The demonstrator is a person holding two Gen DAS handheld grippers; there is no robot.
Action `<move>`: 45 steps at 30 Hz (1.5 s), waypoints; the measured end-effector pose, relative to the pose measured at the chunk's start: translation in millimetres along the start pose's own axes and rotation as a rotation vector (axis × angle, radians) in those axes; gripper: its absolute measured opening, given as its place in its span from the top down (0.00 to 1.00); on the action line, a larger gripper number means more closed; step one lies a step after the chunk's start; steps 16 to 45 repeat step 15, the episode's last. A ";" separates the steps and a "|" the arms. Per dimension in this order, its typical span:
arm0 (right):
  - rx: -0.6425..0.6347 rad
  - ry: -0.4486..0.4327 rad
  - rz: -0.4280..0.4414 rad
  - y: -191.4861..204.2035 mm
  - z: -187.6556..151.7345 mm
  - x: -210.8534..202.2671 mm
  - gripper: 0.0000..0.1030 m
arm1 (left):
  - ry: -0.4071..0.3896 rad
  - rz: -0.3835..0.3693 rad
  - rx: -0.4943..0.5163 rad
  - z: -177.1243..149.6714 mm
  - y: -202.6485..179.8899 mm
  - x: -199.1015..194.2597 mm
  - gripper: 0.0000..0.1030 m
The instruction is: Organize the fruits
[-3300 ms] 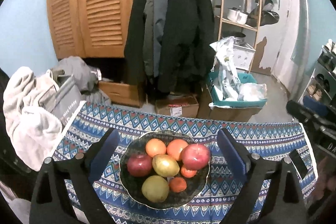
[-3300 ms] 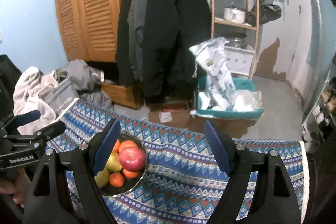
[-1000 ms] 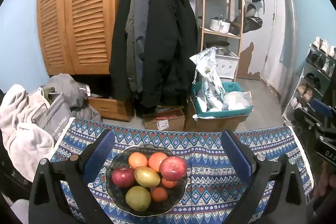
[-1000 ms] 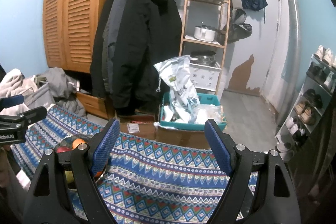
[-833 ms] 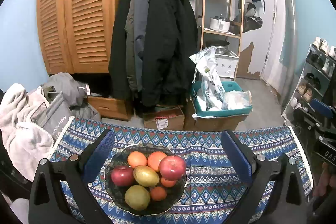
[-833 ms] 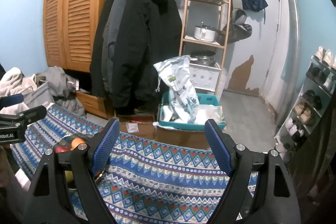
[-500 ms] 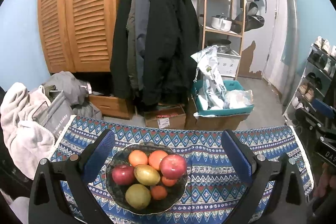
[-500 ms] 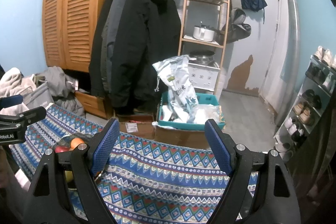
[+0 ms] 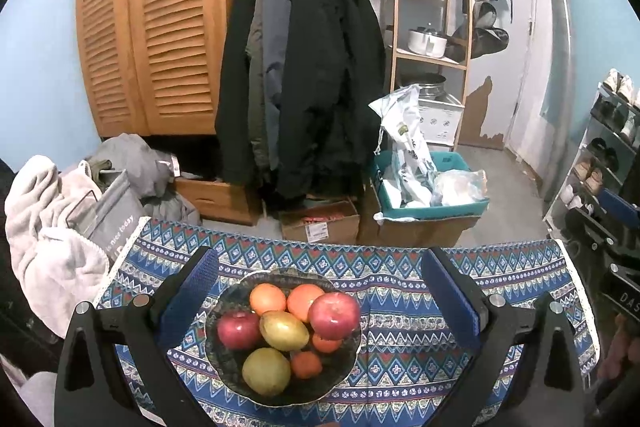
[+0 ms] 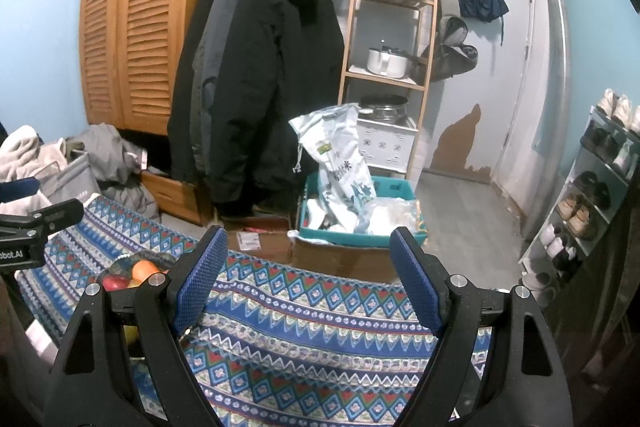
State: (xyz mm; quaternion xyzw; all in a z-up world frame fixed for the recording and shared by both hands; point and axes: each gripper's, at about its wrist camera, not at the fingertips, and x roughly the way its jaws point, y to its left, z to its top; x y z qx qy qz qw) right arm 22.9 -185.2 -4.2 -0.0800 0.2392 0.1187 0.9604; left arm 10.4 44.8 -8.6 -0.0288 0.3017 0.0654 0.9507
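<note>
Red apples, oranges and pears sit heaped in the dark bowl (image 9: 224, 359) on the patterned cloth (image 10: 320, 327), left gripper (image 9: 320, 291) and right gripper (image 10: 308, 279) both wide open and empty above it, sorting either ahead or finished.

Bench cloth (image 9: 400, 307): blue, with white zigzag bands and red-and-teal diamond rows. Round glass bowl (image 9: 224, 307): dark, mottled. Fruit in it: two red apples (image 9: 334, 315), two orange oranges (image 9: 268, 299), yellow-green pear (image 9: 266, 371), yellow-red mango (image 9: 284, 330), small orange tangerines (image 9: 306, 364). Gripper fingers (image 10: 198, 279): blue dimpled pads on black frames. Hanging hooded coats (image 9: 320, 67): black, one grey. Louvred wooden doors (image 9: 160, 27): orange-brown. Plastic crate (image 10: 396, 189): teal. Walls: pale blue.
</note>
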 end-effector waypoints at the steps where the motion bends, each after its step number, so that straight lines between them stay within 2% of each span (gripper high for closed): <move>1: 0.001 0.000 0.000 0.1 0.4 0.5 0.21 | -0.002 0.002 0.002 -0.3 -0.2 -0.5 0.01; 11: 0.000 0.001 -0.004 -0.7 -0.5 0.3 0.21 | -0.026 0.009 0.010 -0.2 -1.0 -4.1 0.01; 45: 0.000 0.002 -0.003 -1.0 -0.6 0.1 0.21 | -0.019 -0.001 0.004 0.8 -0.2 -3.4 0.01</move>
